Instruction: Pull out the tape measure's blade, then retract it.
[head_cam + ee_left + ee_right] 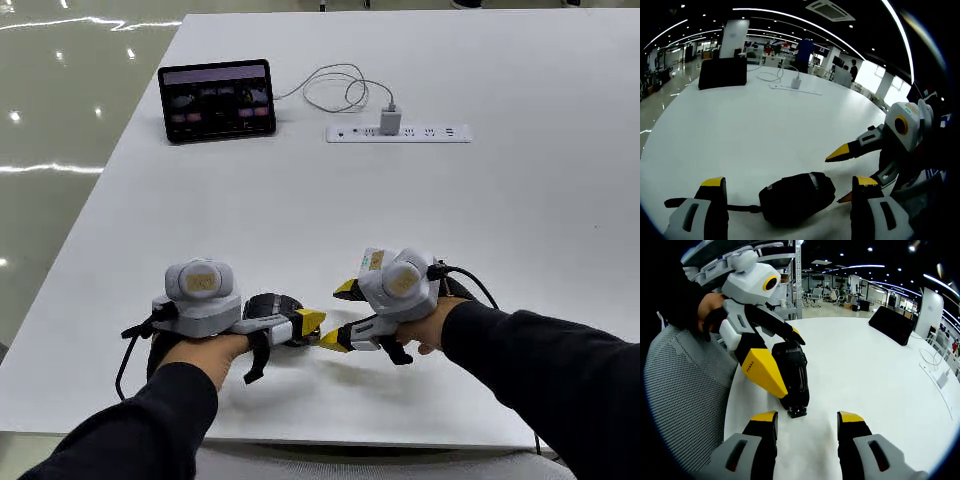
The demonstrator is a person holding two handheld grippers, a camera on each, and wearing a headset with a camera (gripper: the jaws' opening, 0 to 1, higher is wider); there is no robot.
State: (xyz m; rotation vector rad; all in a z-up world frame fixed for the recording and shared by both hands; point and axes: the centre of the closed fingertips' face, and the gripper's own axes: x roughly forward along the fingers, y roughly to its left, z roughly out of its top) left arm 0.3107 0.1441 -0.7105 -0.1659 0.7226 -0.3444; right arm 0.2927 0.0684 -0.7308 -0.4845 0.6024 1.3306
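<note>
A black tape measure lies on the white table near its front edge. My left gripper is open, its yellow-tipped jaws standing on either side of the case with a gap on both sides in the left gripper view, where the tape measure sits low in the middle with a thin strap trailing left. My right gripper is open and faces it from the right. In the right gripper view the tape measure points its blade end at my right gripper, just ahead of the jaws.
At the back of the table stand a dark tablet and a white power strip with a charger and a coiled cable. A grey mesh chair is just off the table's near edge.
</note>
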